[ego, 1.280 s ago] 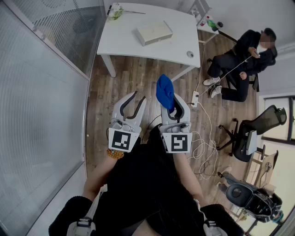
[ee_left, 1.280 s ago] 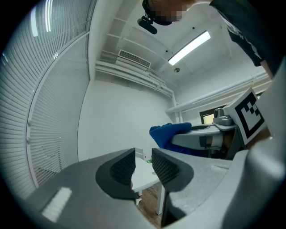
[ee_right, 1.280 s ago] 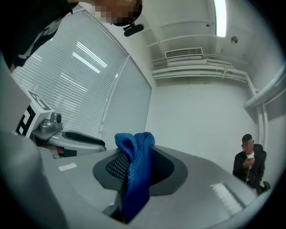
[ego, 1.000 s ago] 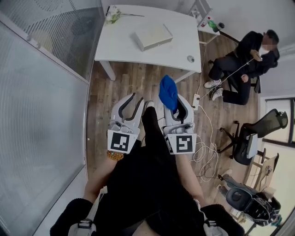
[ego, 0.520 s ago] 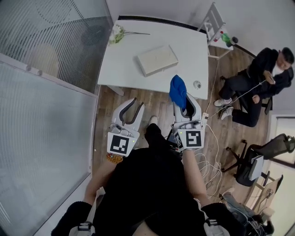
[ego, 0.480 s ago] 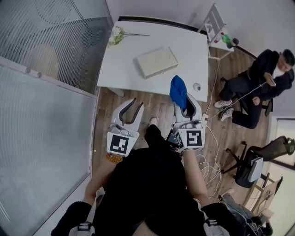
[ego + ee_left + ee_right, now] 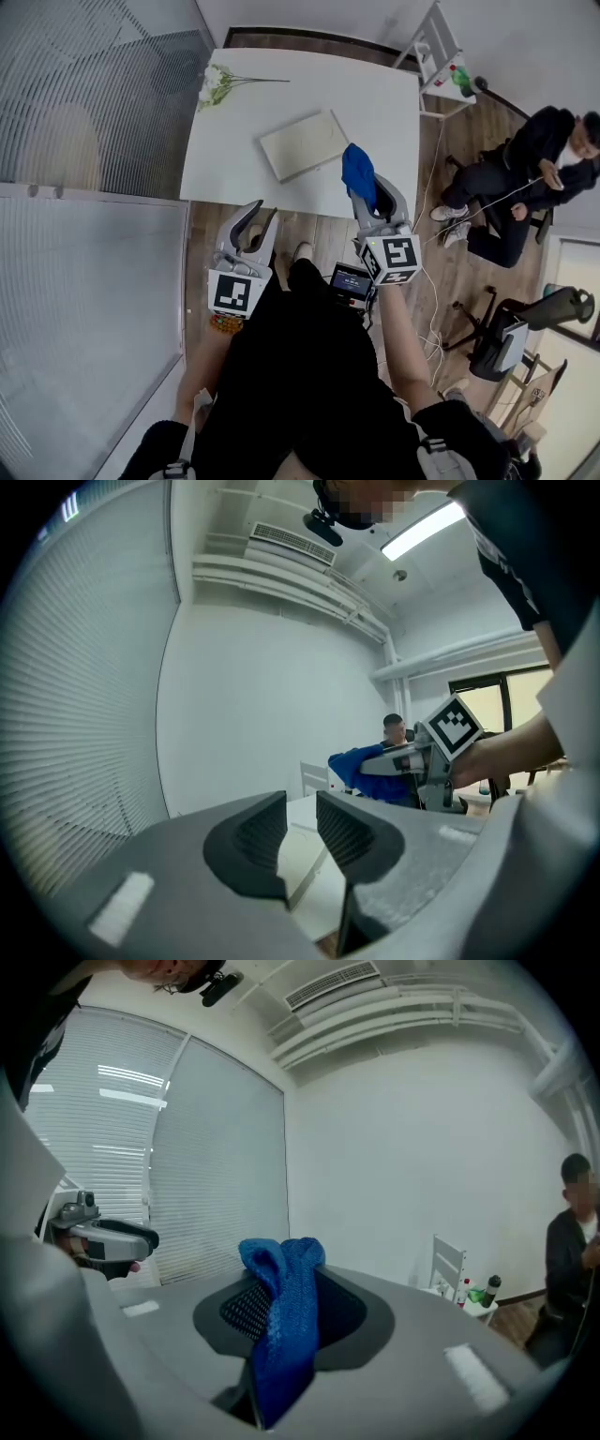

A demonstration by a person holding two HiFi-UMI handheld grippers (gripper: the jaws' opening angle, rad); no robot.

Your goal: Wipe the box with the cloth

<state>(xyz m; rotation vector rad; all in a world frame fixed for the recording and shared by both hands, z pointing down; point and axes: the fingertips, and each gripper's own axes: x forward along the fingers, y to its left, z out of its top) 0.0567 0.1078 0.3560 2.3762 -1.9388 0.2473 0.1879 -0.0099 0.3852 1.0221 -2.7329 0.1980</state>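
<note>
A flat cream box (image 7: 303, 145) lies on the white table (image 7: 375, 94); in the left gripper view the box (image 7: 300, 866) shows through the gap between the jaws. My right gripper (image 7: 367, 192) is shut on a blue cloth (image 7: 357, 173), which hangs over the table's near edge, just right of the box. In the right gripper view the cloth (image 7: 292, 1274) bulges up from between the pads. My left gripper (image 7: 262, 212) hovers before the table's near edge, short of the box. Its jaws stand a narrow gap apart with nothing between them.
A flower sprig (image 7: 214, 84) lies at the table's far left corner. A small white stand (image 7: 441, 56) with bottles is beyond the table's right end. A person (image 7: 534, 159) sits at the right, near office chairs (image 7: 506, 333). A slatted glass wall (image 7: 84, 187) runs along the left.
Both grippers have travelled forward to the table. The right one now carries the cloth over the table's near edge, and the left jaws stand closer together.
</note>
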